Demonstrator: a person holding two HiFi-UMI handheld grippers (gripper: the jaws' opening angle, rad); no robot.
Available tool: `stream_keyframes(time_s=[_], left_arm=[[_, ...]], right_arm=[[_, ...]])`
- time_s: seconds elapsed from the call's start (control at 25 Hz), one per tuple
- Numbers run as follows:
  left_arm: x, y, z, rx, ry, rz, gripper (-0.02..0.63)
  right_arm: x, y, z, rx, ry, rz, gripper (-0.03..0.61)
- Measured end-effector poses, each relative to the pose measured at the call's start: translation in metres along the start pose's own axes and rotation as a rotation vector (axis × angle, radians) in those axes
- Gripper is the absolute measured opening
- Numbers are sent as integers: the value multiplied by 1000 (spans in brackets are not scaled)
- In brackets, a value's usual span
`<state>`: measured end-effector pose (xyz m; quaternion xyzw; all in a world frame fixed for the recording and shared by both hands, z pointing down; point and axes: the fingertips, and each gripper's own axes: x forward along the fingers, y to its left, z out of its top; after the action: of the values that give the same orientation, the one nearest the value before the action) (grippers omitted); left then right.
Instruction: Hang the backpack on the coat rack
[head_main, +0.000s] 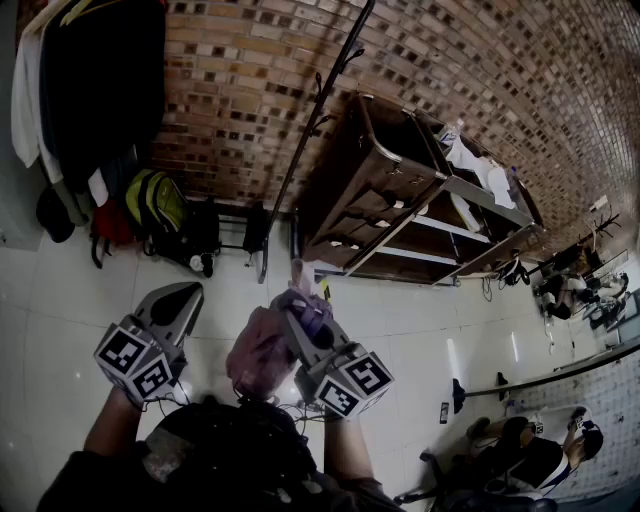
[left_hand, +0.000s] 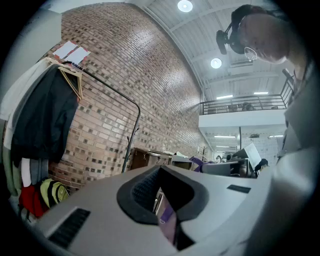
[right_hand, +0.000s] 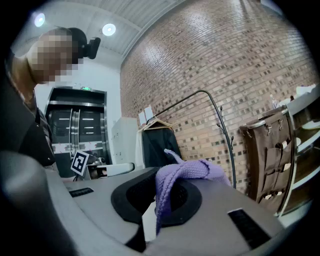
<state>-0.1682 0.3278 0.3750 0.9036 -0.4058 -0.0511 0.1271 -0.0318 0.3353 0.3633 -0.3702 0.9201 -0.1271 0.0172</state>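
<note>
Backpack (head_main: 262, 352), purple, hangs by its strap (right_hand: 186, 172), pinched in the right tongs (head_main: 300, 298); left tongs (head_main: 180, 298), at its nine o'clock, are closed; coat rack (head_main: 318, 115) stands at twelve.

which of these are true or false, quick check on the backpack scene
1. The right gripper is shut on a purple strap. True.
2. The backpack already hangs on the coat rack. False: it hangs from the right gripper in front of the person, away from the rack.
3. A yellow-green bag sits on the floor by the brick wall. True.
4. In the head view the wooden shelf unit stands left of the coat rack. False: it stands to the rack's right.
5. The left gripper grips the strap too. False: it is beside the backpack, apart from it.
</note>
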Motion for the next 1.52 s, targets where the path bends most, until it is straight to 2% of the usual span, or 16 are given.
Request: stream_keyframes(time_s=[0.16,0.36,0.64,0.84,1.0,1.2,1.52], left_arm=[[-2,27,1,0,4,25,25],[9,47,-11,-11,19,45,26],[49,96,-13,1,14,125,26],[105,145,-11,-9,8,194,25],[162,164,-5,-20,10,202,25],[226,190,16,-24,2,215,26],[314,218,20,-33,27,244,26]], right_arm=[[18,0,10,-56,-16,-5,0],[32,-22,6,-36,-30,-7,0],[88,-74,-32,22,68,56,0],[137,-136,-15,27,54,106,0],[170,-187,-4,23,69,139,0],[204,-248,14,57,96,130,0],[230,-333,31,93,115,138,0]])
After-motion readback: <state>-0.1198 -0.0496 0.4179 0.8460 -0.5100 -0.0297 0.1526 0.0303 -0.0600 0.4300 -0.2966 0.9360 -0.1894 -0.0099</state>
